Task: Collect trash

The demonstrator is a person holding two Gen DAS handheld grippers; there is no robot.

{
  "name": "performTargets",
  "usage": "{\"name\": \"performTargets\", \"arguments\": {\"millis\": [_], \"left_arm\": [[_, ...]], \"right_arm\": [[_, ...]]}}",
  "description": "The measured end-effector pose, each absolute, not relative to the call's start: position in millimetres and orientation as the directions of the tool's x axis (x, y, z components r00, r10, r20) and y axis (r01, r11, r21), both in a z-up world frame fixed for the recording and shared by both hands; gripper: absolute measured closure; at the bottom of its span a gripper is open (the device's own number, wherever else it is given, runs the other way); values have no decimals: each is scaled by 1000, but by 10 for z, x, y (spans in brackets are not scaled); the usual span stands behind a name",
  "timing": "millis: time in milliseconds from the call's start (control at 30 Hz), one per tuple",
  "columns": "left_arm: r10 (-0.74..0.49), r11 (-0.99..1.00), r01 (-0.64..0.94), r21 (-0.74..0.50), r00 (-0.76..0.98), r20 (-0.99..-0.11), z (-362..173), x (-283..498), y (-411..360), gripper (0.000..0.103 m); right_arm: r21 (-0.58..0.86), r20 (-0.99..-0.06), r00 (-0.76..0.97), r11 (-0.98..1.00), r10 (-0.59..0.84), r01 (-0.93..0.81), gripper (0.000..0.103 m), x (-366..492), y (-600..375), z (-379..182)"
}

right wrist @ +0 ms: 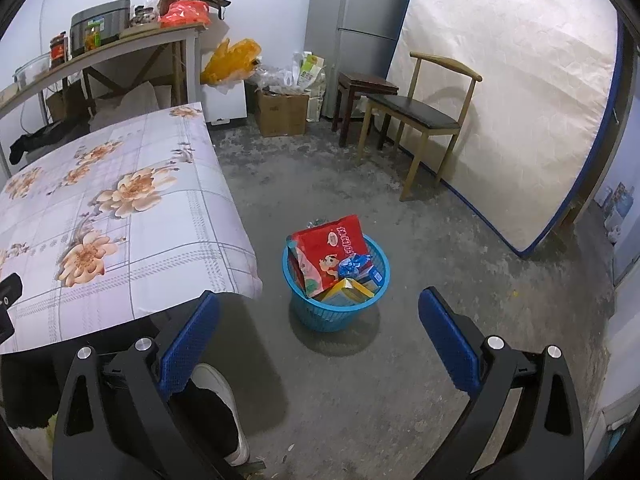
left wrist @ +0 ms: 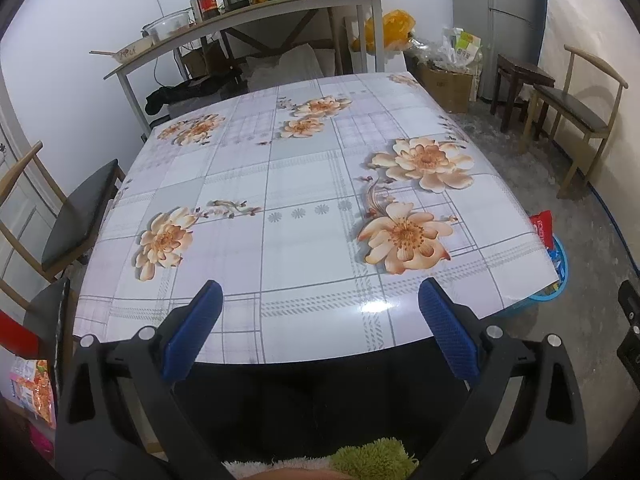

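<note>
Two grippers hang with jaws spread and nothing between them: the left gripper (left wrist: 320,316) over the near edge of the table (left wrist: 304,184), the right gripper (right wrist: 320,320) above the floor (right wrist: 360,184) beside it. No trash shows on the flowered tablecloth, which suggests the collecting is nearly or wholly done. The trash sits in the blue basket (right wrist: 320,316) on the floor, just off the table's corner: a red snack bag (right wrist: 332,252) standing upright above the rim, a crumpled blue wrapper (right wrist: 354,262) against it, and a yellow box (right wrist: 348,292) at the front. Any remaining piece would best be carried well over the rim before release, since the basket looks full and the tall bag leaves little room. A patterned packet (left wrist: 34,384) lies at the left view's lower edge; whether it counts as trash cannot be told.
</note>
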State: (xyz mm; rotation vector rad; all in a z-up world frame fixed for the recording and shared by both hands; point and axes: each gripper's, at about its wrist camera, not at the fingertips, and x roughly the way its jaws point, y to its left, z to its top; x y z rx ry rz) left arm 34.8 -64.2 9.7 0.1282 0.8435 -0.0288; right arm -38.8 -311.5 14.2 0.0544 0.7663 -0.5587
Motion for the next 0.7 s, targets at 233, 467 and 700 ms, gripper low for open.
{"name": "performTargets", "arguments": {"millis": [233, 467, 700], "left_arm": [[25, 992, 76, 101, 664, -747, 87, 361, -638, 9], [24, 992, 75, 99, 663, -748, 77, 351, -643, 9], [25, 992, 76, 100, 663, -748, 78, 351, -643, 9]], "right_arm": [[-153, -676, 576, 852, -460, 501, 6, -376, -3129, 128], [-155, -675, 575, 851, -462, 501, 6, -374, -3128, 127], [-156, -675, 575, 851, -462, 502, 6, -378, -3121, 124]]}}
